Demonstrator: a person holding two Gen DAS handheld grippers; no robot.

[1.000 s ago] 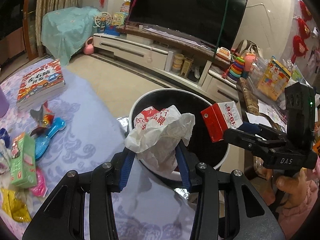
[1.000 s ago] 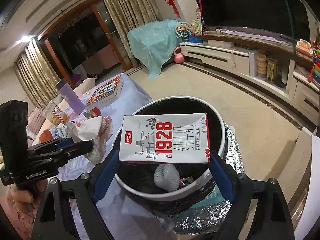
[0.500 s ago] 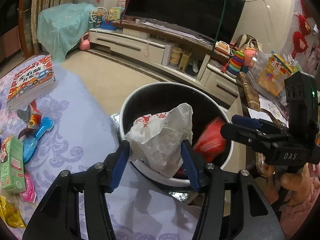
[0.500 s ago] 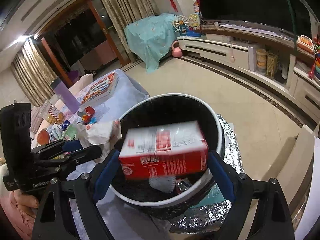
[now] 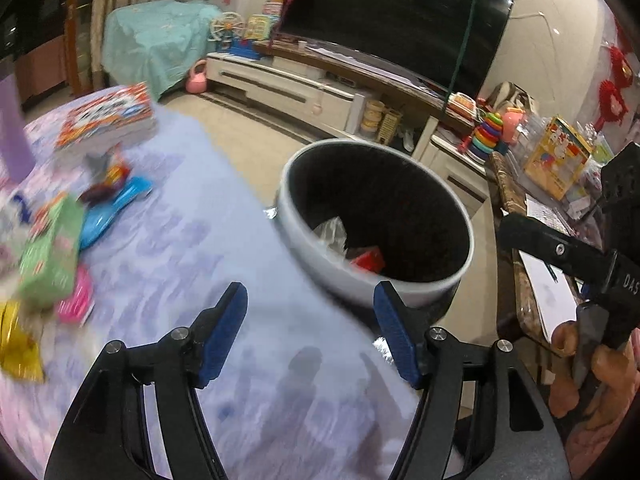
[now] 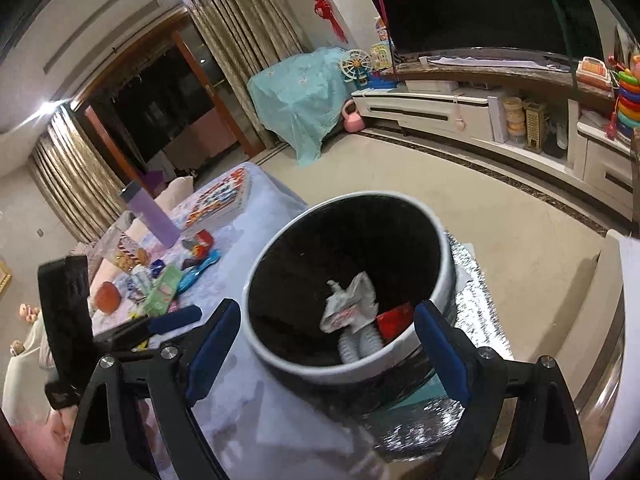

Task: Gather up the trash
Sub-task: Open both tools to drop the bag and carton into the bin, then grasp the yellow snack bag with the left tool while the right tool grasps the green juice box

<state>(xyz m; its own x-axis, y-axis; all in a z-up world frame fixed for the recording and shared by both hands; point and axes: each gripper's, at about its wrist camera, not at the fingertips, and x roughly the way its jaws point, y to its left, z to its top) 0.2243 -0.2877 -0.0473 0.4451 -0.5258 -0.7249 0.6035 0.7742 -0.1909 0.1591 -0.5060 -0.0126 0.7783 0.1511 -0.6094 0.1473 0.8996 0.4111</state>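
Right wrist view looks down into the trash bin (image 6: 436, 240), a white round tub with a black inside, where a crumpled white wrapper (image 6: 352, 308) lies against a red carton (image 6: 396, 318) and a ribbed white piece (image 6: 356, 346) at the bottom. Seen from the left wrist, the same bin (image 5: 320, 256) shows the wrapper (image 5: 332, 232) and the carton (image 5: 370, 259) low against its near wall. The right tool (image 6: 328, 354) hangs over the near rim with its blue pads spread wide and nothing between them. The left tool (image 5: 310, 334) is opening, its pads apart over the lilac patterned cloth of the surface (image 5: 192, 248) just beside the bin, gripping nothing. Further left on that cloth, blurred, lie a green box (image 5: 50, 252), a blue toy (image 5: 116, 208), a pink packet (image 5: 76, 300), a yellow wrapper (image 5: 16, 344) and a picture book (image 5: 108, 120). A purple bottle (image 6: 150, 216) stands near the book in the right wrist view.
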